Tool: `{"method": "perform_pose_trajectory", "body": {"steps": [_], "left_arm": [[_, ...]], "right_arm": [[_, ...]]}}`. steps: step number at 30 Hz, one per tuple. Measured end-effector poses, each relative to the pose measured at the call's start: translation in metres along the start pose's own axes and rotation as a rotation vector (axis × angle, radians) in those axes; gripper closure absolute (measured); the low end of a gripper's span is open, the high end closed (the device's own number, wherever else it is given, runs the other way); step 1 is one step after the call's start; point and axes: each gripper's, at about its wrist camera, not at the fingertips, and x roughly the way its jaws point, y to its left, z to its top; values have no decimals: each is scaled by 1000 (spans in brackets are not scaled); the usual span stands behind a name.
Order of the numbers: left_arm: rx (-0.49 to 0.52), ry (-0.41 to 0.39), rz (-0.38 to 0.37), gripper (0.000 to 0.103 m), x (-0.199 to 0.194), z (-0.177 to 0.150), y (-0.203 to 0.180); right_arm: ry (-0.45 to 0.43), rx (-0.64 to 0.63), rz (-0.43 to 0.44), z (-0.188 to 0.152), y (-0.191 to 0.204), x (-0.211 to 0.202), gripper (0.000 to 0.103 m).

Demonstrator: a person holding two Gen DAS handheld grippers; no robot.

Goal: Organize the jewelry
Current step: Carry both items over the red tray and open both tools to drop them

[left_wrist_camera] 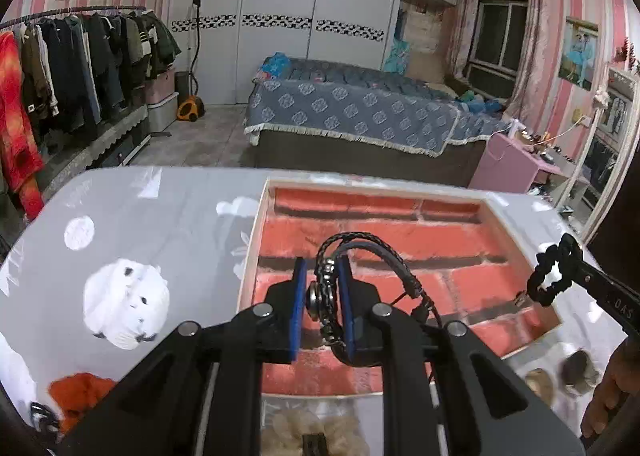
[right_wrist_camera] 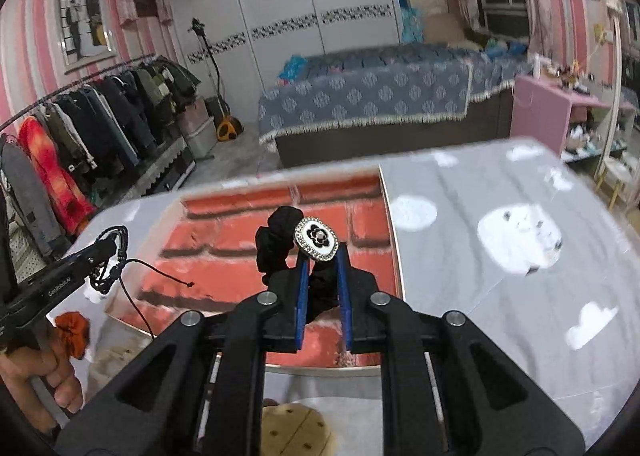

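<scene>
My left gripper is shut on a black braided leather bracelet with metal beads, held above a shallow tray with a red brick-pattern lining. My right gripper is shut on a black scrunchie that carries a black-and-white flower charm, also above the tray. Each gripper shows in the other's view: the right with the scrunchie at the tray's right edge, the left with the bracelet at its left edge.
The tray lies on a grey table with a white cloud print. An orange scrunchie lies on the table at the near left and also shows in the right wrist view. A beige item lies below the tray. A bed and clothes rack stand behind.
</scene>
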Motion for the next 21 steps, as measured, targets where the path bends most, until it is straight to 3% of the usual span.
{"method": "perform_pose_trajectory", "body": {"steps": [10, 21], "left_arm": [[15, 107, 38, 86, 44, -27, 8], [13, 125, 20, 86, 52, -32, 13]], "right_arm": [[112, -24, -73, -18, -9, 40, 88], [112, -40, -75, -25, -12, 47, 88]]}}
